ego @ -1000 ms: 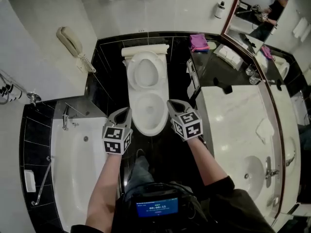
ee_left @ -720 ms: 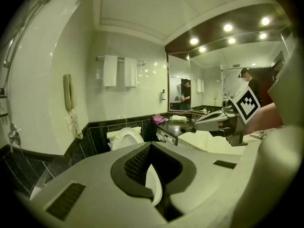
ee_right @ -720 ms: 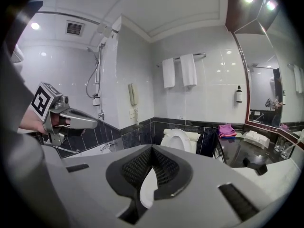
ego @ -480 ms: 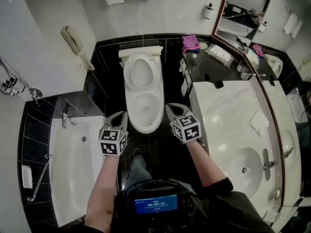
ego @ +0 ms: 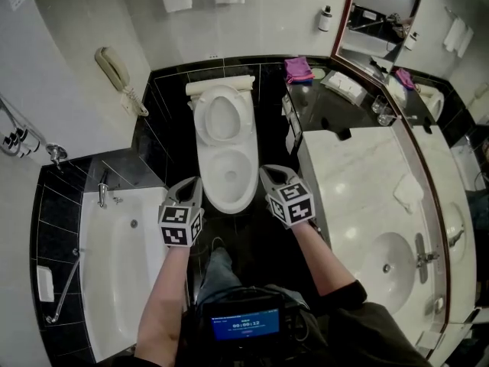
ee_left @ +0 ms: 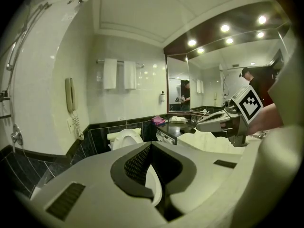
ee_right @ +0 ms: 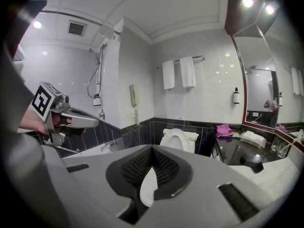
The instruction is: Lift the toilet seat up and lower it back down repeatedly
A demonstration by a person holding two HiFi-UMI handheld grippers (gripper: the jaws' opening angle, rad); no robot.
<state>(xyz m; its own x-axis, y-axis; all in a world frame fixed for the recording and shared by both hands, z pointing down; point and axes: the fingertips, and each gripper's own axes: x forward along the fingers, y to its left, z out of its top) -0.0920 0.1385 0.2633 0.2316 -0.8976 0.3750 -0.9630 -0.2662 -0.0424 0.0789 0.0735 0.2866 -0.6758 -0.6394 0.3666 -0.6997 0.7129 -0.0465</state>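
The white toilet stands against the black tiled wall, straight ahead of me. Its seat is raised and leans back on the tank. My left gripper hovers to the left of the bowl's front edge and my right gripper to the right of it. Neither touches the toilet. Both are shut with nothing between the pads. In the left gripper view the upright seat shows beyond the closed jaws, and the right gripper is at the right. In the right gripper view the seat is ahead and the left gripper at the left.
A bathtub with a tap lies on the left. A wall phone hangs above it. A marble counter with a sink runs along the right, below a mirror. A pink cloth lies on the black ledge.
Both grippers have drawn back a little from the toilet toward me and stayed shut. The raised seat has not moved.
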